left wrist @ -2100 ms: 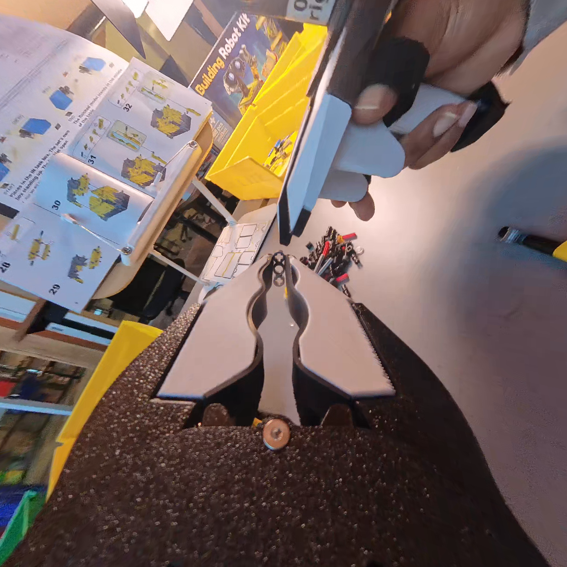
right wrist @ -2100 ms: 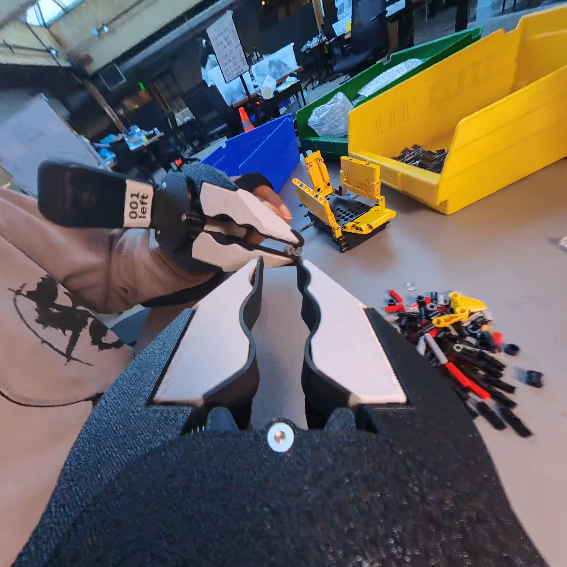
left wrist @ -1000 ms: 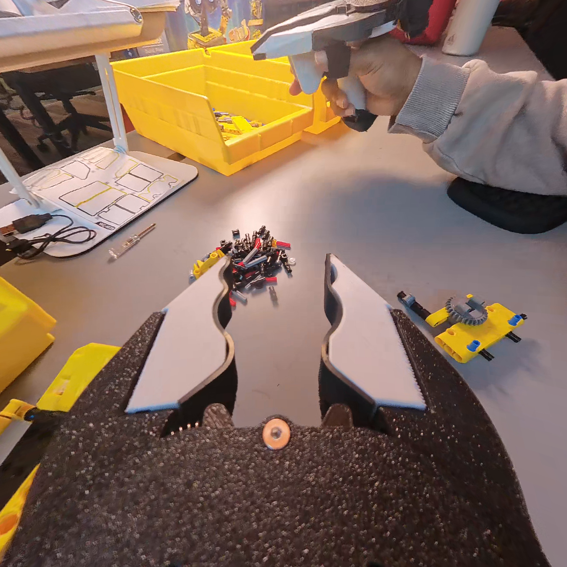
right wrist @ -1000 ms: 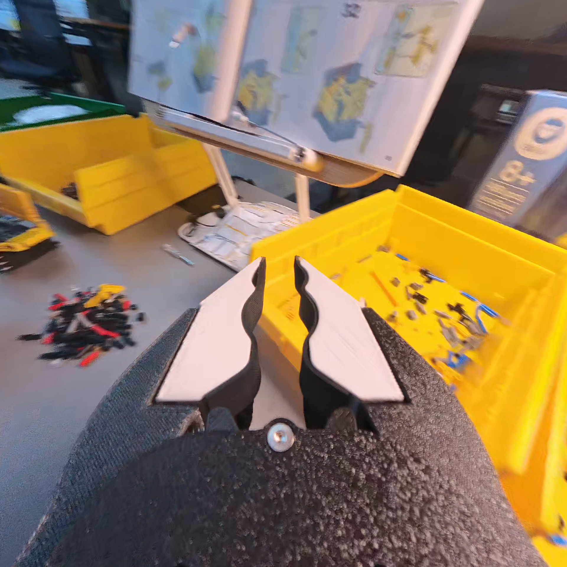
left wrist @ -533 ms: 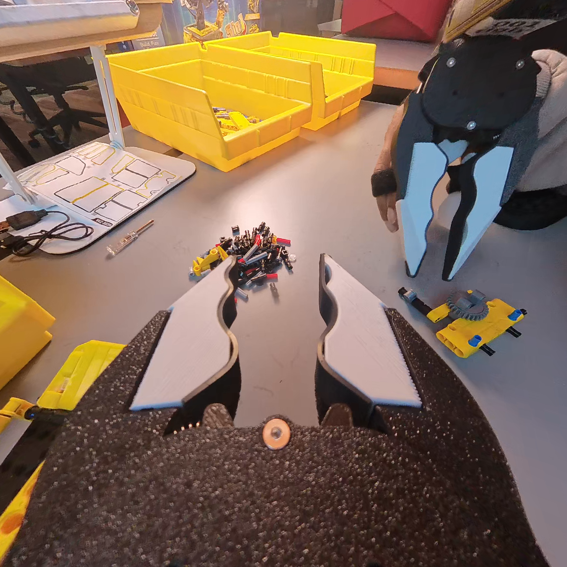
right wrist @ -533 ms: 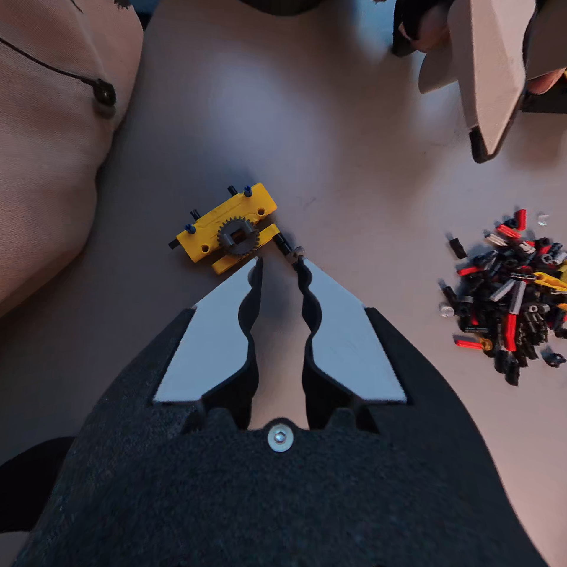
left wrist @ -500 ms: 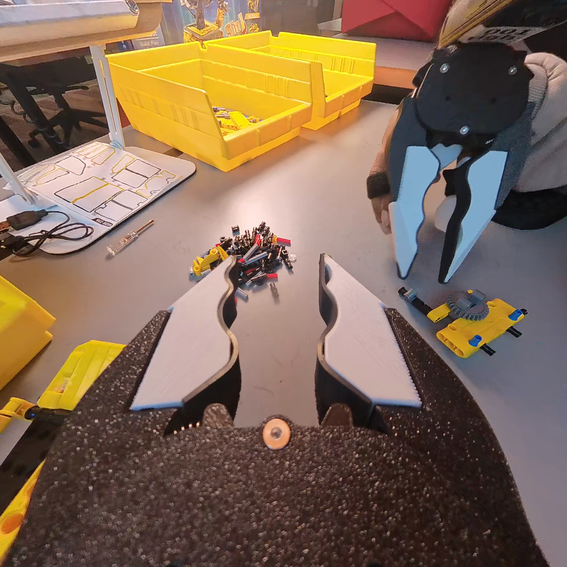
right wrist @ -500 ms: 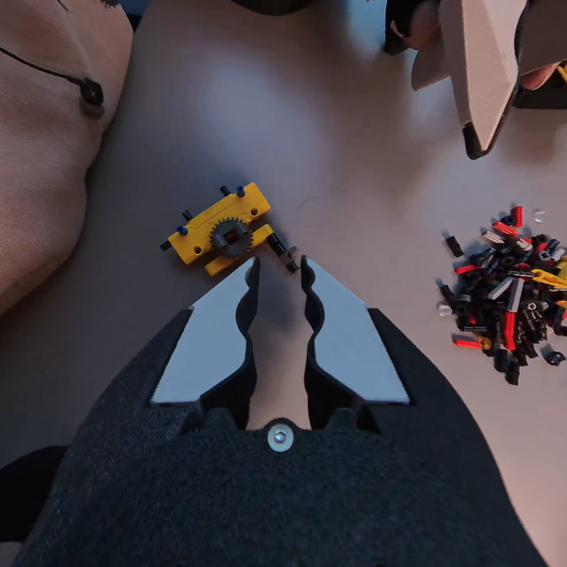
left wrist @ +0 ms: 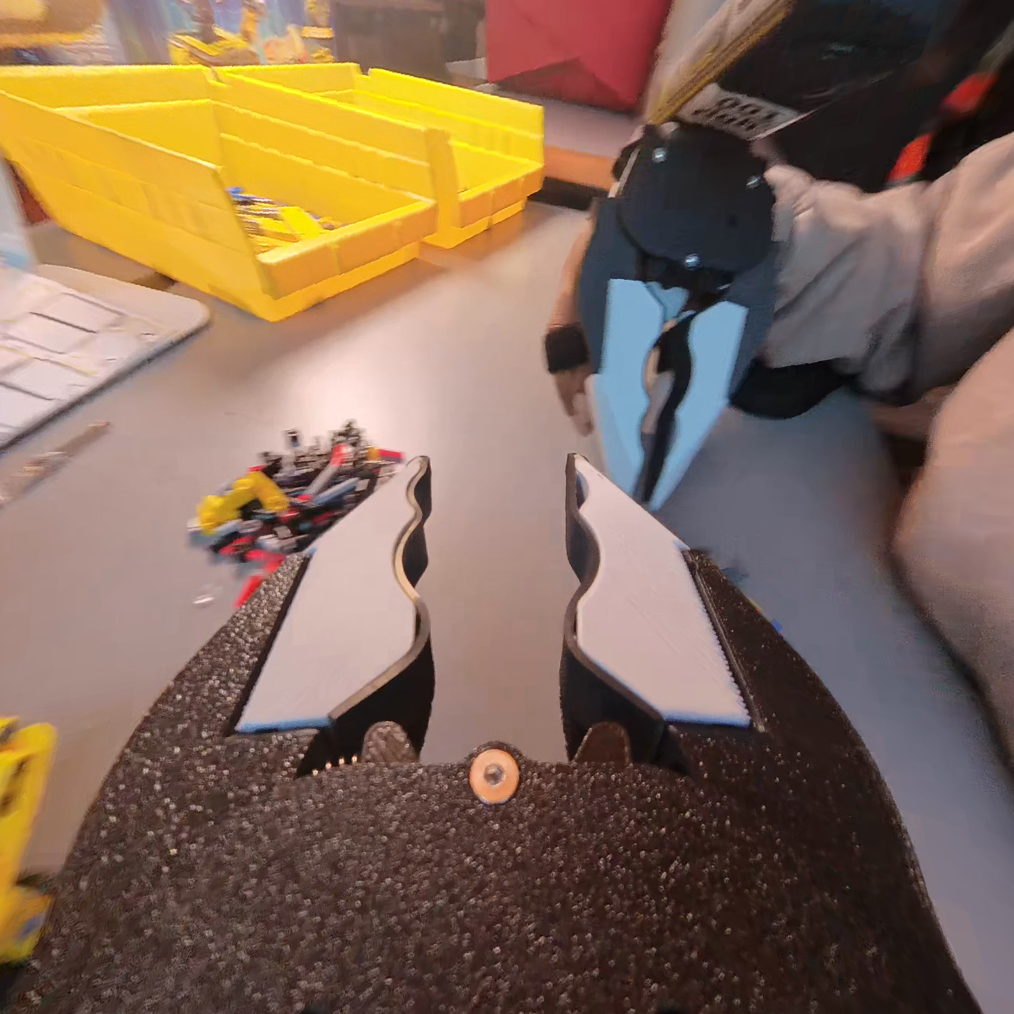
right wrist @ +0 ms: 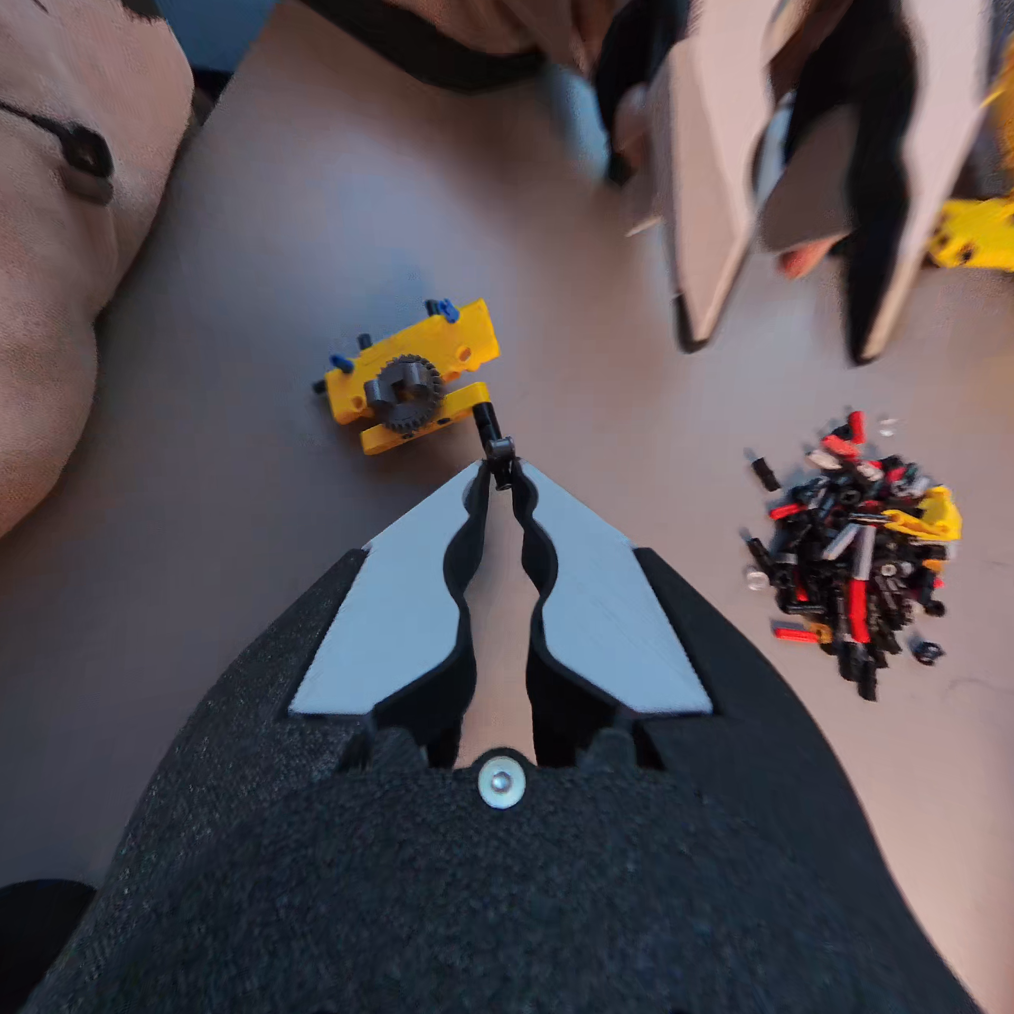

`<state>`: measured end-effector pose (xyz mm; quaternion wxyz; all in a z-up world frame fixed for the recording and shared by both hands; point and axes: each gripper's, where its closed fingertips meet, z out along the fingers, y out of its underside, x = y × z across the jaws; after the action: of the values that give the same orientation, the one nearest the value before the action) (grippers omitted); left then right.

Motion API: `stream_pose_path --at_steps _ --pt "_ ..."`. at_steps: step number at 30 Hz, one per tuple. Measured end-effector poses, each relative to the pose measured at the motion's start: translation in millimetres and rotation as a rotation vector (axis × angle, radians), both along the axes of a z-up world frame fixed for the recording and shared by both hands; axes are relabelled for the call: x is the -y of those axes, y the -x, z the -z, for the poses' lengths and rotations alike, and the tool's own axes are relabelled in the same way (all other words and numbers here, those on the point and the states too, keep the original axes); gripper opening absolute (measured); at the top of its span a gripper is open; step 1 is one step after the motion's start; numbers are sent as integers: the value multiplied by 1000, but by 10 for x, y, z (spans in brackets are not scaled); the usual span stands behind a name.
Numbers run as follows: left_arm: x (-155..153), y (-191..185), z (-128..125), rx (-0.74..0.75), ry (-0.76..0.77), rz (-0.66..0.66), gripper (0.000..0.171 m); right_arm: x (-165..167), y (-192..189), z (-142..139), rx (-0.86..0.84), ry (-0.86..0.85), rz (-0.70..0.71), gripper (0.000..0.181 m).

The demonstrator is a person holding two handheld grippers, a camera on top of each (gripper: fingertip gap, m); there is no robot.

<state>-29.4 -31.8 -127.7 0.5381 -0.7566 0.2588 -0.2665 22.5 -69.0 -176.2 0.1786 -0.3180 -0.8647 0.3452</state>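
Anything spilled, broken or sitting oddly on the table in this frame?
Nothing looks damaged. The small parts lie loose in a heap on the grey table rather than in the yellow bins. The right hand-held gripper pinches the black axle sticking out of the yellow gear assembly.

The left wrist view is looking low and forward across the surface (left wrist: 494,351); the right wrist view is facing steeply down, close. Both are sharing the pile of small parts (left wrist: 296,494) (right wrist: 856,548).

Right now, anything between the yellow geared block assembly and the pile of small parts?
Right wrist view: only bare grey table between the yellow block assembly with the dark gear and the black-red pile of small parts.
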Motion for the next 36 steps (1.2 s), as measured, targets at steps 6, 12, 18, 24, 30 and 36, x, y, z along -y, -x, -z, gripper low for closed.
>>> stream_pose_path --at_steps 6,12,18,24,30,36 --pt "276 -644 -91 350 261 311 47 -109 63 -488 -284 39 85 6" --pt "239 -744 -93 244 222 328 18 -169 102 -774 -434 113 119 5" --pt "215 -672 -63 219 217 285 0 -245 60 -1092 -504 360 146 0" --pt "253 -597 -31 243 207 261 0 -187 102 -909 -431 349 143 12" --pt "388 -649 10 229 218 330 0 -10 149 -622 -350 306 94 6" --pt "360 -622 8 231 214 312 0 -18 134 -618 -343 315 89 0"
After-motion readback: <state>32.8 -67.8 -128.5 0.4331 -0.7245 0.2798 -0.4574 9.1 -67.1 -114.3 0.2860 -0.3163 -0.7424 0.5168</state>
